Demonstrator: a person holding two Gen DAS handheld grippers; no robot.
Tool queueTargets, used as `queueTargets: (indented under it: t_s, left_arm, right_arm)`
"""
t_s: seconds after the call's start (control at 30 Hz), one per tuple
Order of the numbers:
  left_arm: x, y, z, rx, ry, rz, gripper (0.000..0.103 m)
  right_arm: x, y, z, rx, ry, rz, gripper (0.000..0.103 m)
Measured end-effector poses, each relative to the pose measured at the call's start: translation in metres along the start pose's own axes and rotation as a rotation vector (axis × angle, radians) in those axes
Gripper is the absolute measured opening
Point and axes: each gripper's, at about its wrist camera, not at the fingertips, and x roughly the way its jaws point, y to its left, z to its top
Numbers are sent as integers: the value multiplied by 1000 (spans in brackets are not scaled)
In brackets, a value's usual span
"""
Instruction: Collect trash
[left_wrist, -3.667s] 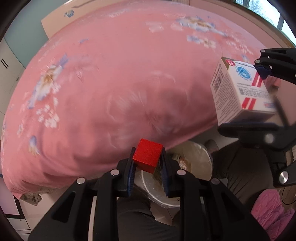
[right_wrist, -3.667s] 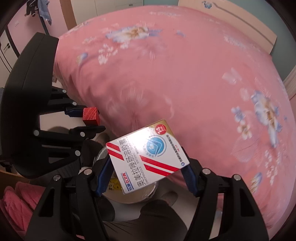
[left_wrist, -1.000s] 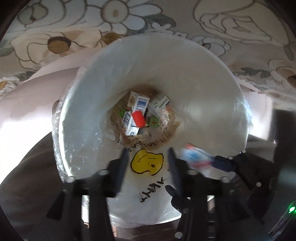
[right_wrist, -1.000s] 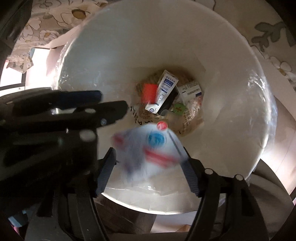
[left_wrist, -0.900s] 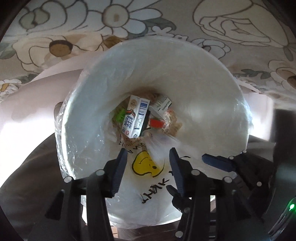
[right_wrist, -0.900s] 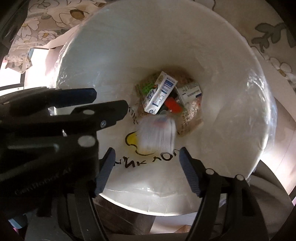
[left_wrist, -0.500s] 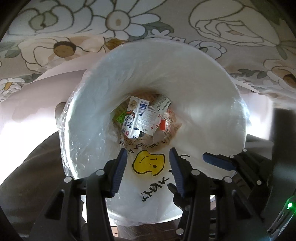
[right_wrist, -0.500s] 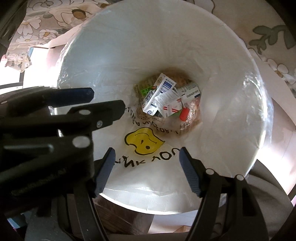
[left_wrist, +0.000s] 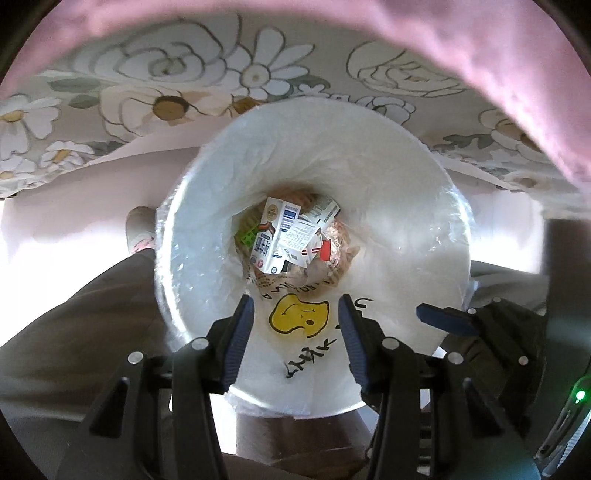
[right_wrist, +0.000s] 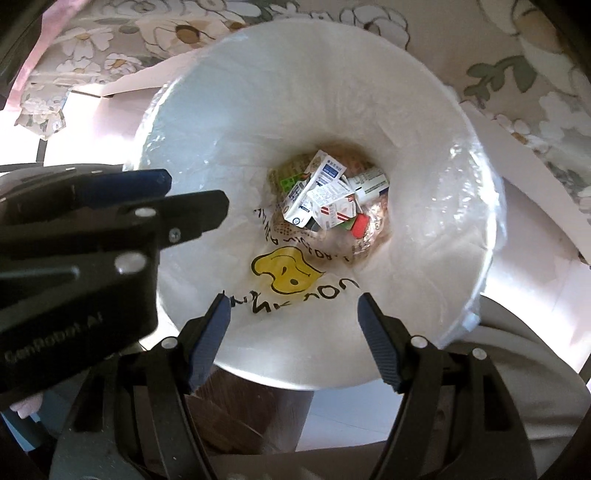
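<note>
Looking straight down into the white lined bin (left_wrist: 388, 206), both grippers hang over its mouth with nothing between their pads. Left gripper (left_wrist: 295, 317) sits at the bottom centre of the left wrist view, jaws apart and empty, framing the yellow smiley print (left_wrist: 299, 314) on the bag liner. Right gripper (right_wrist: 293, 314) is at the bottom centre of its own view, jaws spread wider, also empty; it shows in the left wrist view too, at the lower right. Trash is at the bin's bottom, centre of both frames: red block (right_wrist: 359, 226) lies at the right edge of the pile, touching the white box with red stripes (right_wrist: 334, 210), which rests on top of the other cartons. A taller white-and-blue carton (right_wrist: 314, 188) leans beside it on the left, with a green item (left_wrist: 246, 236) partly buried at the pile's left edge. Floral fabric (left_wrist: 166, 92) fills the upper part of the left wrist frame behind the bin, with blurred pink cloth (left_wrist: 480, 55) across the top edge. Grey trouser leg (left_wrist: 74, 314) of the person shows at the lower left.
</note>
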Motion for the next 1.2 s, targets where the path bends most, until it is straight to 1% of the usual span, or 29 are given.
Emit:
queueTargets:
  t_s: [0.17, 0.27, 0.3, 0.37, 0.5, 0.63, 0.67, 0.7, 0.77, 0.87, 0.93, 1.0, 1.1, 1.2]
  left_arm:
    - [-24, -2, -8, 18, -54, 15, 50]
    - [-43, -4, -13, 52, -105, 56, 50]
    - [-53, -4, -15, 66, -130, 67, 50]
    - [-67, -5, -17, 74, -158, 68, 50]
    - [-107, -9, -25, 108, -244, 75, 50]
    - [-147, -15, -36, 140, -328, 92, 50]
    - [-156, -16, -38, 147, -351, 92, 52]
    - [-168, -19, -42, 156, -378, 98, 57]
    - [-194, -23, -53, 182, -454, 114, 60]
    - [-224, -33, -72, 223, -543, 141, 62]
    - [-240, -38, -84, 244, -588, 146, 64]
    - [-256, -45, -100, 268, -636, 159, 69]
    - [-273, -52, -122, 299, -696, 178, 74]
    - [-286, -55, -141, 316, -736, 187, 79]
  right_arm:
    - [-19, 5, -6, -20, -41, -40, 71]
    - [-41, 8, -9, -39, -88, -63, 71]
    - [-51, 10, -11, -50, -109, -75, 71]
    - [-69, 14, -14, -77, -156, -101, 71]
    - [-109, 26, -23, -132, -240, -154, 71]
    - [-152, 40, -38, -176, -332, -234, 71]
    - [-162, 43, -42, -184, -353, -243, 71]
    - [-176, 47, -49, -192, -384, -257, 71]
    - [-193, 52, -57, -199, -420, -269, 71]
    - [-220, 61, -72, -213, -479, -286, 71]
    - [-238, 67, -85, -216, -521, -291, 71]
    - [-252, 69, -98, -211, -552, -286, 71]
    - [-269, 73, -118, -204, -603, -287, 71]
    - [-284, 78, -142, -199, -659, -299, 76]
